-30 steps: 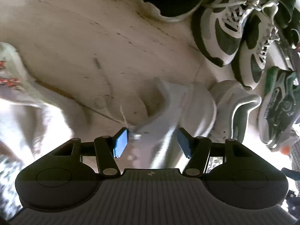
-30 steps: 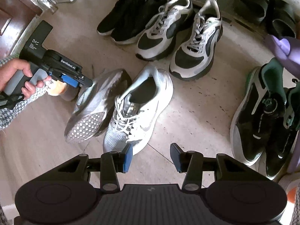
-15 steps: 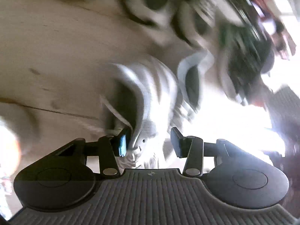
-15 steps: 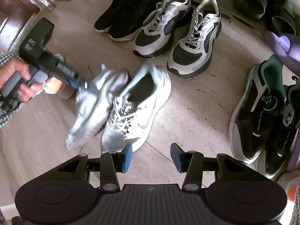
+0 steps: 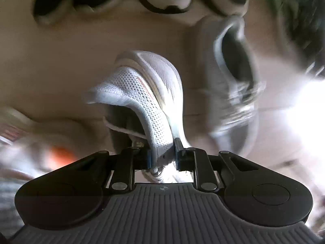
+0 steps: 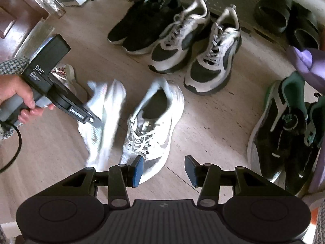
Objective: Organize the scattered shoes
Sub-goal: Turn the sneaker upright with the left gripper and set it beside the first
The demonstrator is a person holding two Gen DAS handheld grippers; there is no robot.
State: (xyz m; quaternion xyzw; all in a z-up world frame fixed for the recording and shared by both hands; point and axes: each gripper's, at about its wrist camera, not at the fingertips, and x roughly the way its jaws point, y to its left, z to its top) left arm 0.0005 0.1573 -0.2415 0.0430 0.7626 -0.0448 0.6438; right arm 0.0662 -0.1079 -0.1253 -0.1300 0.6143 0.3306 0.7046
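The left gripper (image 5: 162, 159) is now clamped on the mesh collar of a white sneaker (image 5: 142, 93); a second ago its fingers stood apart with that shoe lying on its side on the floor (image 6: 213, 122) ahead of them. The shoe now hangs from the pads, its heel end pointing away from the fingers, clear of its mate. In the right wrist view it appears blurred. Judgement: the pick is complete and the carry to a slot beside the mate comes next.

The right gripper (image 6: 162, 169) has not moved. Its fingers stand apart with nothing between them. The mate sneaker (image 6: 152, 126) sits upright just ahead of the right gripper's left finger.

Count, right wrist view:
- White sneakers: two, one held, one on the floor.
- Black sneakers (image 6: 146, 26): two, paired, far ahead.
- Grey-and-black sneakers (image 6: 195, 46): two, paired, beside the black pair.
- Green-trimmed black sneakers (image 6: 284, 126): two, to the right of the fingers.
- Dark slides (image 6: 284, 18): two, far right.
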